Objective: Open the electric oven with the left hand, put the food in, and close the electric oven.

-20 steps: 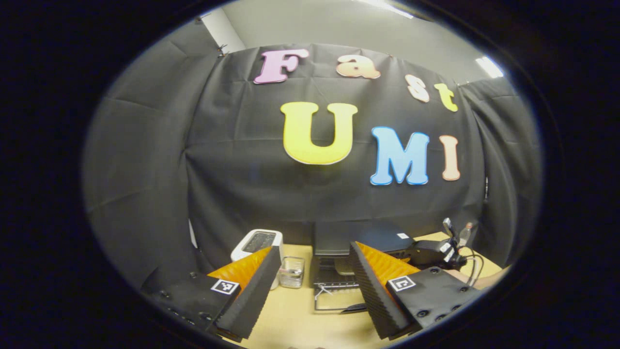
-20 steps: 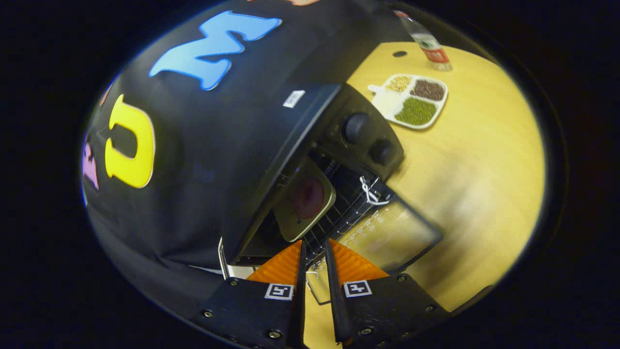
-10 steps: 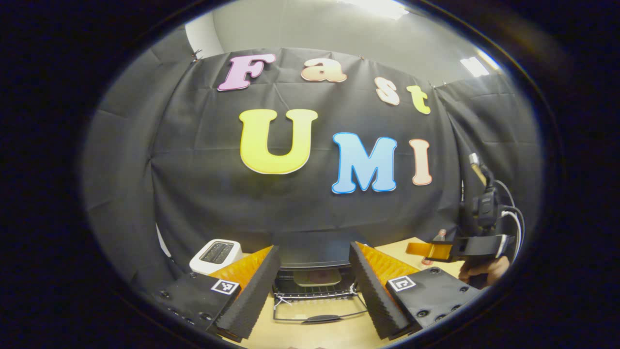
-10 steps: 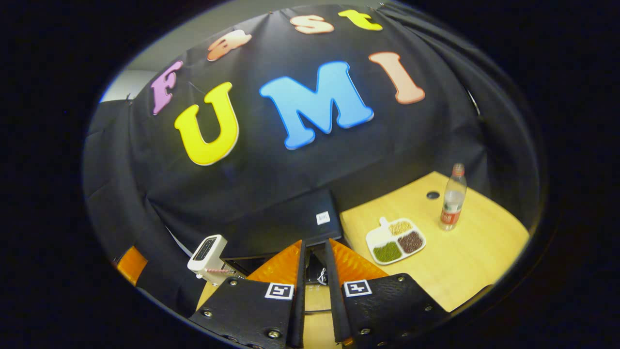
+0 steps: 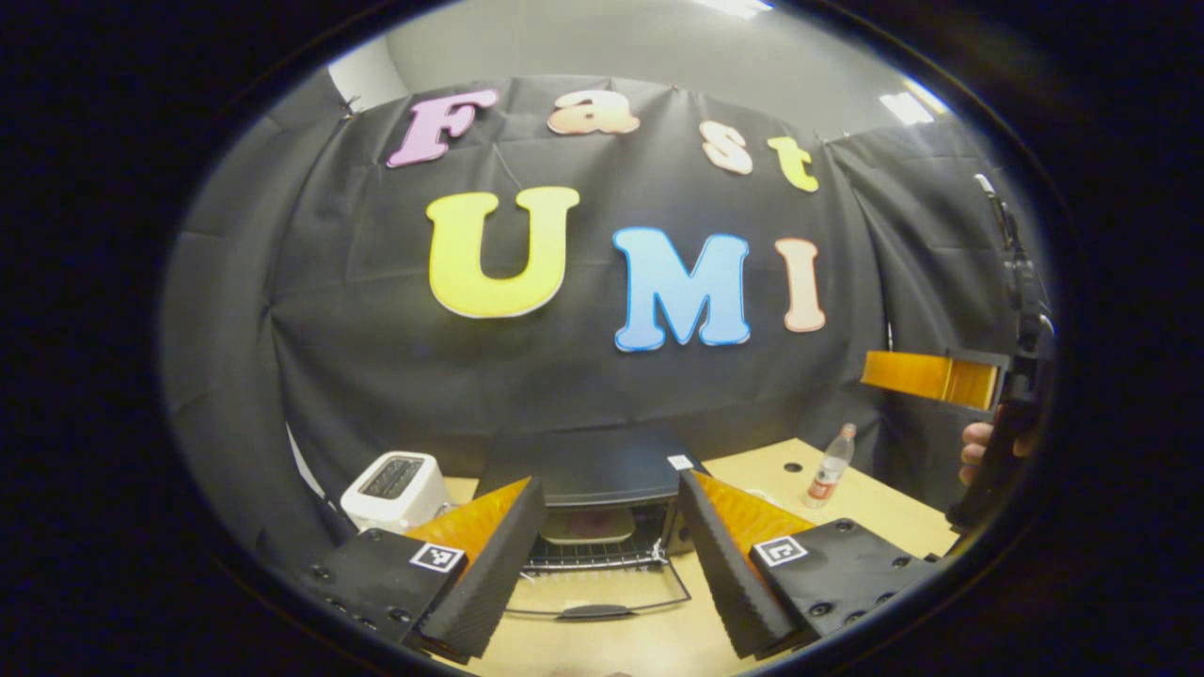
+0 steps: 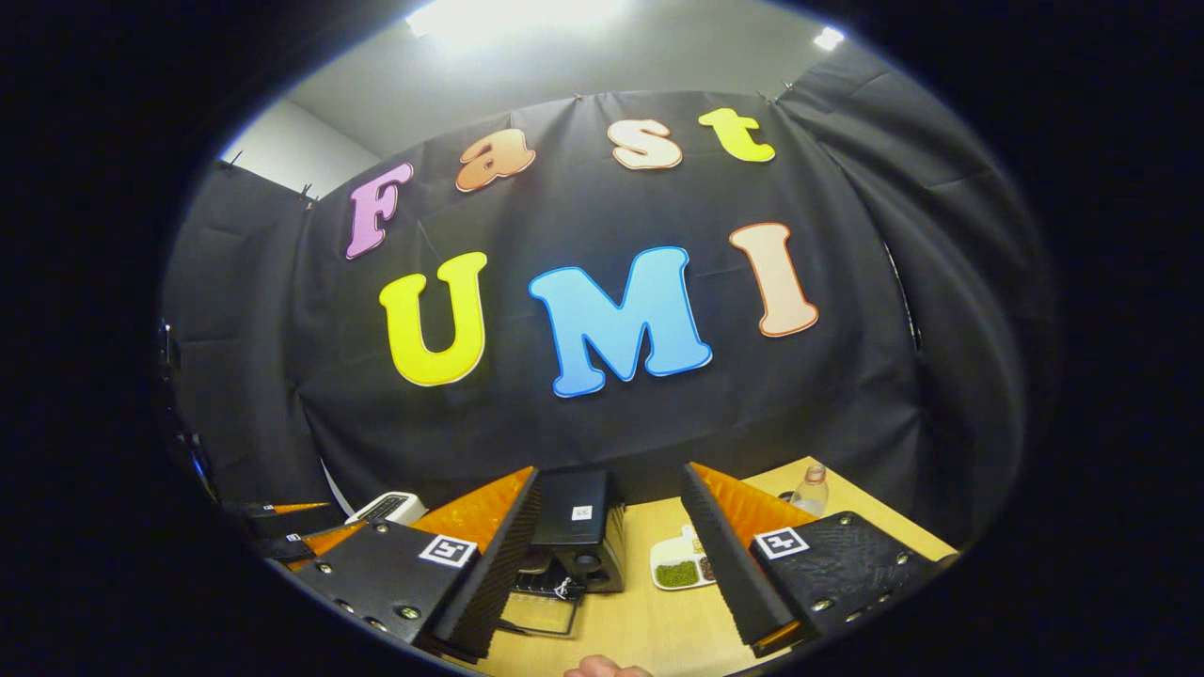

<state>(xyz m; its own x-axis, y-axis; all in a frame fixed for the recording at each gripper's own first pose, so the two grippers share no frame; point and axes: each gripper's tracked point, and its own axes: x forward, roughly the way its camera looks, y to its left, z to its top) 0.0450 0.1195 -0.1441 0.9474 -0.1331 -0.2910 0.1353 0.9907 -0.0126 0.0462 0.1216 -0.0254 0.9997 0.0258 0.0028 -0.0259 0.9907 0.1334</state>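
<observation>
Left gripper [image 5: 602, 555]: jaws spread wide, holding nothing, hanging back above the table [image 5: 875, 498]. Between its fingers, 12 o'clock: electric oven [image 5: 593, 475], door [image 5: 597, 594] dropped flat toward the camera, tray of food [image 5: 585, 525] sitting on the rack inside. Toaster [image 5: 393, 487] at 10 o'clock, bottle [image 5: 826, 472] at 2 o'clock.

Right gripper [image 6: 607, 555]: jaws released too, nothing in them; in the left gripper view it sits high at 3 o'clock with a hand [image 5: 978, 449] under it.

Step, judged: food is in, closing is left. Next move calls for a gripper to drop to the door's front edge and swing it up shut.

View differences: right gripper view adds the sectioned dish of beans [image 6: 679, 570] beside the oven and the oven's knob side [image 6: 588, 560]; left gripper view gives the cavity head-on.
</observation>
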